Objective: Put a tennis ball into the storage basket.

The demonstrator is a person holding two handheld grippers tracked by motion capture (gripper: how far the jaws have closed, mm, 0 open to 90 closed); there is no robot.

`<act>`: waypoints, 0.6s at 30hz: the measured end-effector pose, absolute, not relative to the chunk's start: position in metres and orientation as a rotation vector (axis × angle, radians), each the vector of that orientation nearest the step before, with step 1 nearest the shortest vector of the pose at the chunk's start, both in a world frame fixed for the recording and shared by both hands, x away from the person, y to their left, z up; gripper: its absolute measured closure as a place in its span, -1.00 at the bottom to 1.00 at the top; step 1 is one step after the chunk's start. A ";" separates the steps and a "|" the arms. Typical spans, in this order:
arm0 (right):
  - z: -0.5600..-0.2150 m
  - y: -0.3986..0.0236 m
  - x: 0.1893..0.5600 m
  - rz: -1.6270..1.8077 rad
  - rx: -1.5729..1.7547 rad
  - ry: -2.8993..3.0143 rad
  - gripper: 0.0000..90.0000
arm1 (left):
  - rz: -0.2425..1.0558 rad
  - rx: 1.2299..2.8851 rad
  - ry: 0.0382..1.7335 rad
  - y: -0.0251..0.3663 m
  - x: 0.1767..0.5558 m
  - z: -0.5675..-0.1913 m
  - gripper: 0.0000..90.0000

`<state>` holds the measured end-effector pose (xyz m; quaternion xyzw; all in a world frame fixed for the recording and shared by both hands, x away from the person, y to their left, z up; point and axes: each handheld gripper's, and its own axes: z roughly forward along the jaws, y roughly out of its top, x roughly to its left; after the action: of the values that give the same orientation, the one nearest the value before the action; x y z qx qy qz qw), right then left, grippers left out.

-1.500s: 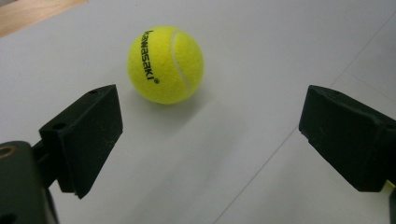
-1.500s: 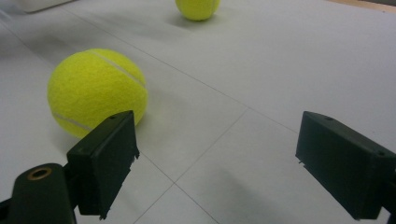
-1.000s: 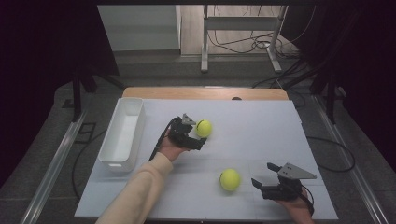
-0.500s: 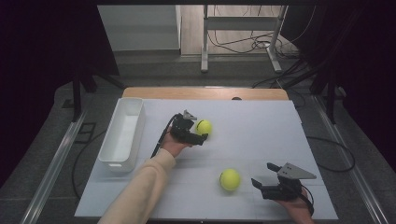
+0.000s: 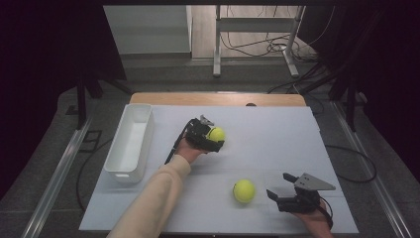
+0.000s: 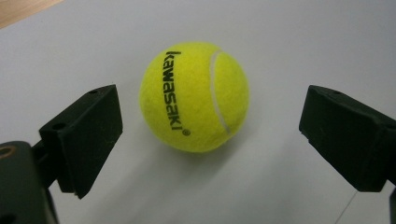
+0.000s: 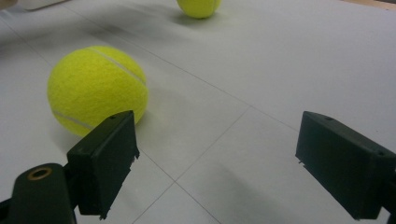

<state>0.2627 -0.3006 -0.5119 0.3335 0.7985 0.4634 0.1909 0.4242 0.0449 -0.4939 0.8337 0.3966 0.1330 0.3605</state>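
Note:
Two yellow tennis balls lie on the white table top (image 5: 277,144). The far ball (image 5: 216,134), printed "kawasaki" (image 6: 194,95), sits between the jaws of my left gripper (image 5: 212,137). Those jaws stand wide apart on either side of it, and neither touches it. The near ball (image 5: 244,191) rests toward the front edge. My right gripper (image 5: 278,185) is just to its right, open and holding nothing. In the right gripper view the near ball (image 7: 98,88) lies beside the left jaw, outside the gap, and the far ball (image 7: 198,7) shows at the top edge.
A long white bin (image 5: 131,141) stands at the table's left side. A wooden strip (image 5: 218,98) runs along the back edge. Past the table are a metal stand and cables on the floor. A sleeved forearm (image 5: 153,198) crosses the front left.
My left gripper has crept a touch forward around the far ball. Both balls and the right gripper have stayed put.

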 end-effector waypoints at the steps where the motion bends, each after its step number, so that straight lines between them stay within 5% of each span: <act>1: -0.512 -0.301 0.263 1.302 0.937 2.243 -0.70 | 0.344 2.148 1.024 0.044 0.426 -0.494 -0.84; 18: -0.512 -0.301 0.263 1.300 0.932 2.248 -0.70 | 0.337 2.170 1.047 0.034 0.447 -0.504 -0.84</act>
<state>0.2628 -0.3007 -0.5119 0.3317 0.8000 0.4624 0.1900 0.4465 0.0337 -0.5042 0.8365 0.4037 0.1300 0.3470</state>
